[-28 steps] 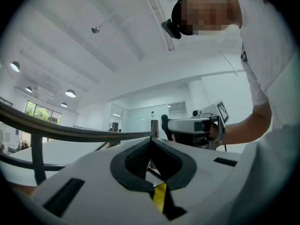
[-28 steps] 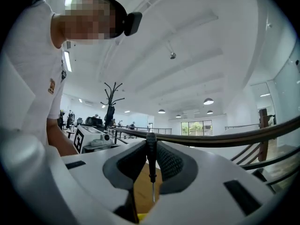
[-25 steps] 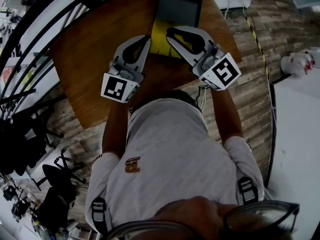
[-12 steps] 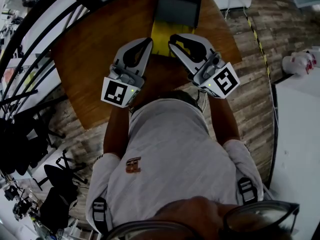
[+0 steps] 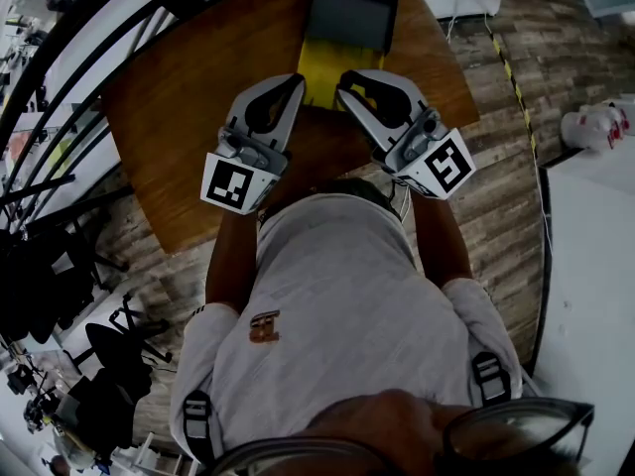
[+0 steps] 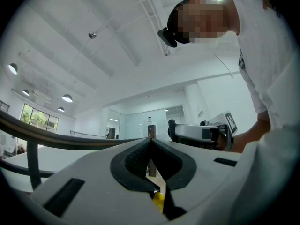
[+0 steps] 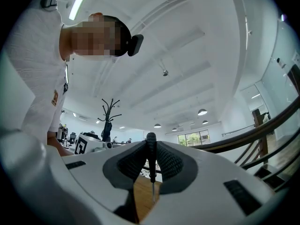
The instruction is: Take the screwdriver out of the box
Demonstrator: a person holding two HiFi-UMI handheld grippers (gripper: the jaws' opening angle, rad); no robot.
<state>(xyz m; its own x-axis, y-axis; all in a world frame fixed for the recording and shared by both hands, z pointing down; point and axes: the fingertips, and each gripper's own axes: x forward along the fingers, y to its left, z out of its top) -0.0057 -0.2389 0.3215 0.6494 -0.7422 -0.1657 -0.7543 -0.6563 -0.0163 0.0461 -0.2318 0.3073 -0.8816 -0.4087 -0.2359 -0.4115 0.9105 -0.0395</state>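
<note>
While the right gripper point(image 7: 150, 143) is clamping the screwdriver point(image 7: 150, 159) by its black handle, thin shaft showing over the wooden table point(image 5: 179, 117) just beside the yellow box point(image 5: 325, 56), the left gripper point(image 6: 151, 142) is hovering alongside, jaws closed on nothing. Lift-out is looking nearly done; the next move is calling for a firm grip while carrying it clear.
</note>
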